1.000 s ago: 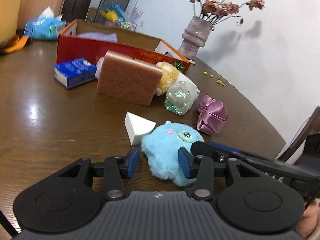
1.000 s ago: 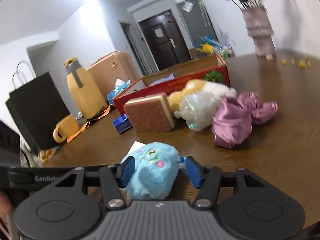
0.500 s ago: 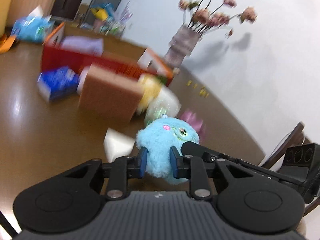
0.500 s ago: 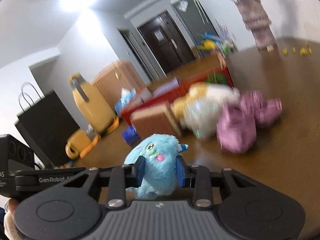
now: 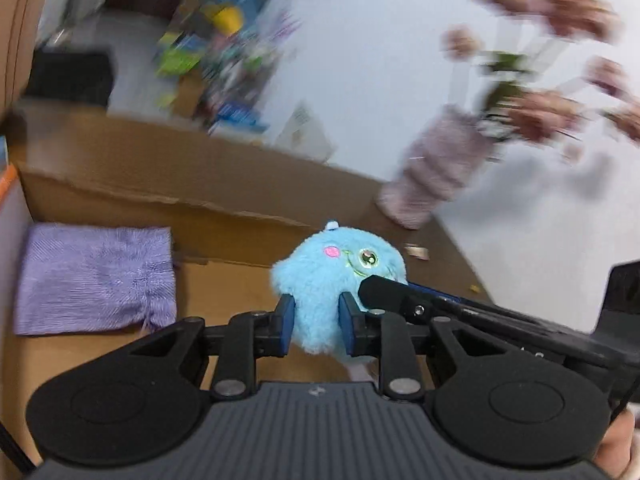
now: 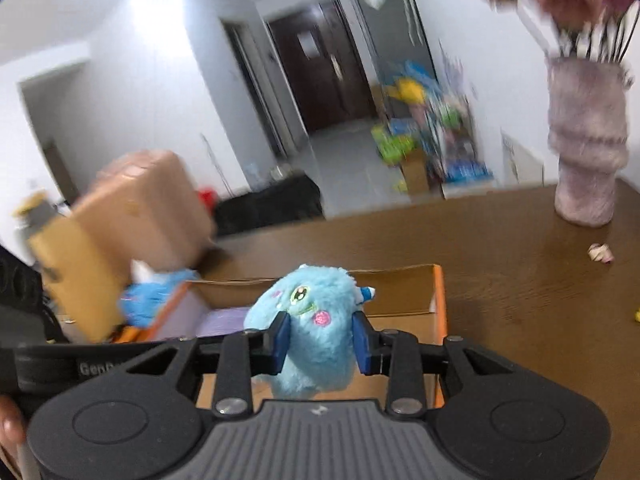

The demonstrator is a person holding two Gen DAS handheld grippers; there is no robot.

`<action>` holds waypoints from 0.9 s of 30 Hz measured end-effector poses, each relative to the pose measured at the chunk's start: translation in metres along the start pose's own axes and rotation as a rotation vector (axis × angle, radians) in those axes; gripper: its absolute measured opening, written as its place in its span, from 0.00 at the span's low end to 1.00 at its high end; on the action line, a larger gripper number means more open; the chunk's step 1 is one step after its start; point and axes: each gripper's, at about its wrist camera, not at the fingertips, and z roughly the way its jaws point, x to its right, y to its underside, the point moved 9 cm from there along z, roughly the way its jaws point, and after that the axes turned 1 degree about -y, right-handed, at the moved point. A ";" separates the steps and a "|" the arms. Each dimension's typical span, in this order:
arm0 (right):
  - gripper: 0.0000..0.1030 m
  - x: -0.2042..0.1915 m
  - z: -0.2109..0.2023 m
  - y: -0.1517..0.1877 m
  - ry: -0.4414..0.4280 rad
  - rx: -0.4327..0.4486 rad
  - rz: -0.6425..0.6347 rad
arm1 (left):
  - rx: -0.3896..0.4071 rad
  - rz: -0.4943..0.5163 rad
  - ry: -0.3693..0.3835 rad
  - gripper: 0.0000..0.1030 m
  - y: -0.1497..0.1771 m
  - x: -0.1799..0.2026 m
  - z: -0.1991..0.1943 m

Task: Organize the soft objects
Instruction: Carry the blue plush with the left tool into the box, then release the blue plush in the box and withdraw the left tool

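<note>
Lifted off the table, blue plush toy [image 5: 336,280] now over the box [image 5: 224,200] — squeezed between both hand-held grippers.

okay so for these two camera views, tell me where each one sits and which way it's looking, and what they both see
Left wrist: sits on the left gripper, looking forward and down into the cardboard box holding a purple cloth; its own fingers clamp the blue plush toy, and the right gripper's finger enters from the right.
Right wrist: sits on the right gripper, facing across the box toward a doorway; its fingers clamp the same toy.
Shared: toy, box, cloth, fuzzy vase, brown table.
</note>
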 end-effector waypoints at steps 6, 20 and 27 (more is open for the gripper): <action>0.30 0.015 0.062 -0.003 0.238 -0.082 -0.144 | -0.119 0.002 -0.139 0.13 0.003 -0.025 0.061; 0.46 -0.023 -0.071 -0.025 0.271 0.071 -0.261 | 0.176 0.324 -0.399 0.52 -0.035 -0.027 -0.123; 0.86 -0.062 -0.188 -0.010 0.213 0.333 -0.324 | 0.479 0.372 -0.540 0.88 -0.019 -0.035 -0.265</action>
